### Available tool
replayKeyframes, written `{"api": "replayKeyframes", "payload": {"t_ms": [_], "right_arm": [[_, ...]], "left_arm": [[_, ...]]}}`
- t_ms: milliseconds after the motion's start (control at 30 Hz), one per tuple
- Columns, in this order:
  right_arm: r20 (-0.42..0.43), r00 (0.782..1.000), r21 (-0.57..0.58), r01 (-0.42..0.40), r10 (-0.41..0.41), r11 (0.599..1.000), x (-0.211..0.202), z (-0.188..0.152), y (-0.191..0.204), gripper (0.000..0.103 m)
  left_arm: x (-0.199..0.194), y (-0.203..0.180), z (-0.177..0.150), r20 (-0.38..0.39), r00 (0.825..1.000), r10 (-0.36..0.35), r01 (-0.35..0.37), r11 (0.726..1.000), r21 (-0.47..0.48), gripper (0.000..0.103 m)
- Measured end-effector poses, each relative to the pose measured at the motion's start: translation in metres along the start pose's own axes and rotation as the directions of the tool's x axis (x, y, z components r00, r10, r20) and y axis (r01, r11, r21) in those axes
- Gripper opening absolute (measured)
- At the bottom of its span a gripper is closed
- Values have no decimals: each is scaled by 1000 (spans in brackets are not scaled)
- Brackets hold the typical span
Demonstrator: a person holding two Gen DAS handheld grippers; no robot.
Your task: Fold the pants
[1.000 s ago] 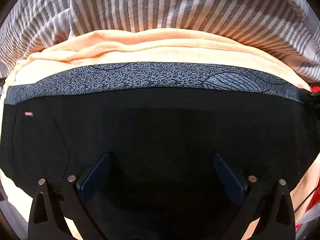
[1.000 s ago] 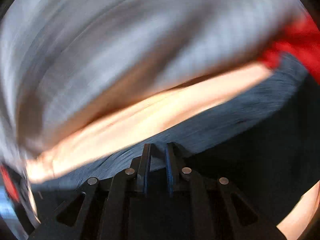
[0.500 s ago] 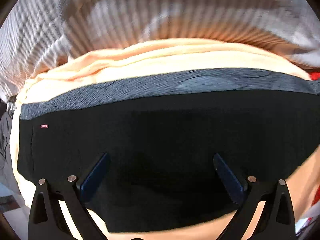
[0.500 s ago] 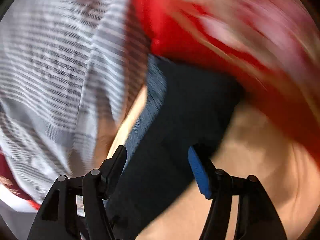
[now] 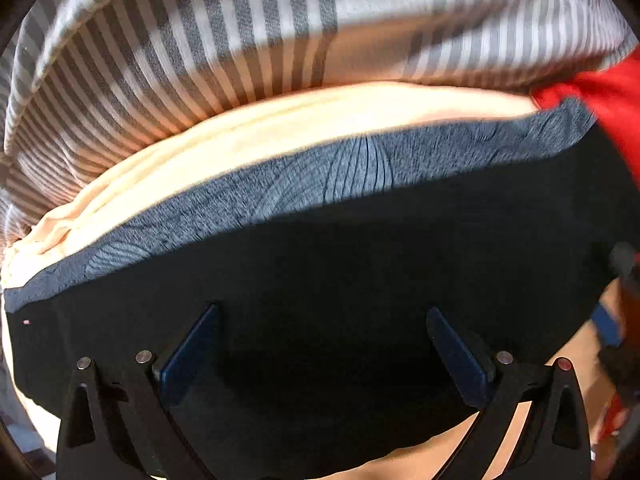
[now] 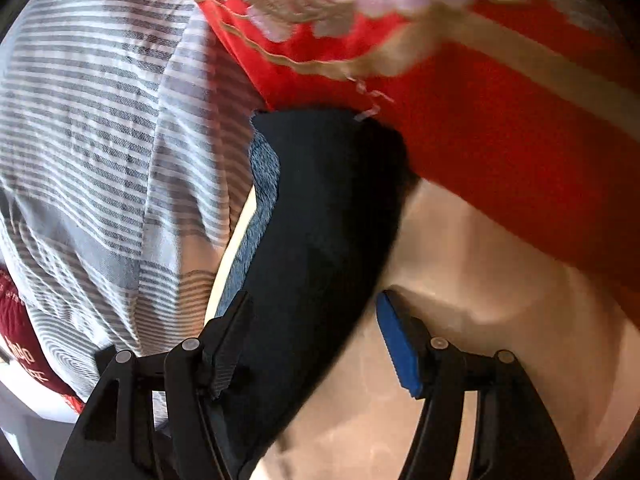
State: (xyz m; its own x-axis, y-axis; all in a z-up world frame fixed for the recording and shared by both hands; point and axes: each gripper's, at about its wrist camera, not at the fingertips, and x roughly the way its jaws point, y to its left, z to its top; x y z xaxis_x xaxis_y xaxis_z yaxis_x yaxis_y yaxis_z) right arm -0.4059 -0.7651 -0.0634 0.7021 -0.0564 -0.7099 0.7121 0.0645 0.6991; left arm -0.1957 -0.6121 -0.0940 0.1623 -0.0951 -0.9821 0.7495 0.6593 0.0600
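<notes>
black pants [image 5: 360, 280] lie flat on a cream sheet [image 5: 248, 140], grey patterned waistband [image 5: 320, 176] along the far edge. a grey-striped cloth [image 5: 200, 40] is bunched beyond the waistband; a red embroidered cloth [image 6: 500, 120] touches the pants' right end.

left gripper [image 5: 320, 352]: jaws wide apart, nothing between them, low over the middle of the black panel. whether the tips touch the fabric, cannot tell.

right gripper [image 6: 316, 320]: jaws apart, straddling the right edge of the pants [image 6: 320, 220]; blue pad [image 6: 400, 344] over bare sheet [image 6: 460, 280], the other finger over the waistband side. not clamped on anything.

judgement: the garment looks already folded down to a compact rectangle; the step in hand reads as picking the next grasp for one more fold, or squaring up.

notes for doing it well:
- right: bring the jaws down so the edge sits deep between the pads and takes every layer, not the top one alone. a shallow bite would peel the stack open.
- keep the right grasp off the red cloth; it lies against the corner and could be dragged along.
- left: either hold the middle down as a crease line or take the near edge, matched to the right.
- lift both ends level and lay over slowly; the knit looks limp and will sag between grasps.
- check the sheet does not ruck up underneath.
</notes>
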Motion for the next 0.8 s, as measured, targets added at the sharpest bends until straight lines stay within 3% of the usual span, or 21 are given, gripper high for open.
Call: {"api": "replayKeyframes", "payload": {"t_ms": [300, 333, 367, 400, 433, 467, 500, 667, 733, 800], "right_arm": [[-3, 999, -61, -49, 49, 997, 31, 20, 26, 73], [-25, 999, -79, -30, 28, 996, 36, 23, 29, 70], [-43, 999, -93, -7, 3, 996, 37, 24, 32, 52], [-68, 997, -109, 35, -42, 993, 41, 26, 36, 32], [-83, 995, -120, 47, -57, 992, 40, 28, 39, 15], [-82, 996, -123, 21, -32, 992, 35, 28, 42, 15], [-80, 996, -154, 22, -35, 988, 31, 28, 49, 15], [-84, 996, -258, -4, -18, 966, 19, 24, 73, 15], [-89, 996, -269, -14, -10, 963, 18, 23, 76, 15], [-93, 995, -279, -7, -19, 960, 20, 22, 78, 15]], "left_arm": [[0, -7, -4, -4, 1000, -22, 22, 1000, 3, 103], [-2, -9, -2, -16, 1000, -20, 21, 1000, 3, 103], [-3, -9, -1, -27, 999, -22, 22, 1000, -2, 93], [-10, -10, 2, -24, 1000, -18, 18, 1000, -9, 74], [-18, -10, 7, -16, 1000, -13, 13, 1000, -12, 63], [-24, -11, 15, -6, 1000, -15, 15, 1000, -22, 49], [-28, -10, 21, -2, 1000, -25, 25, 999, -38, 47], [-20, -11, 58, 26, 999, -36, 39, 991, -127, 47], [1, -19, 64, -4, 1000, -17, 17, 994, -104, 47], [1, -34, 61, 67, 996, 53, -51, 998, -41, 47]]}}
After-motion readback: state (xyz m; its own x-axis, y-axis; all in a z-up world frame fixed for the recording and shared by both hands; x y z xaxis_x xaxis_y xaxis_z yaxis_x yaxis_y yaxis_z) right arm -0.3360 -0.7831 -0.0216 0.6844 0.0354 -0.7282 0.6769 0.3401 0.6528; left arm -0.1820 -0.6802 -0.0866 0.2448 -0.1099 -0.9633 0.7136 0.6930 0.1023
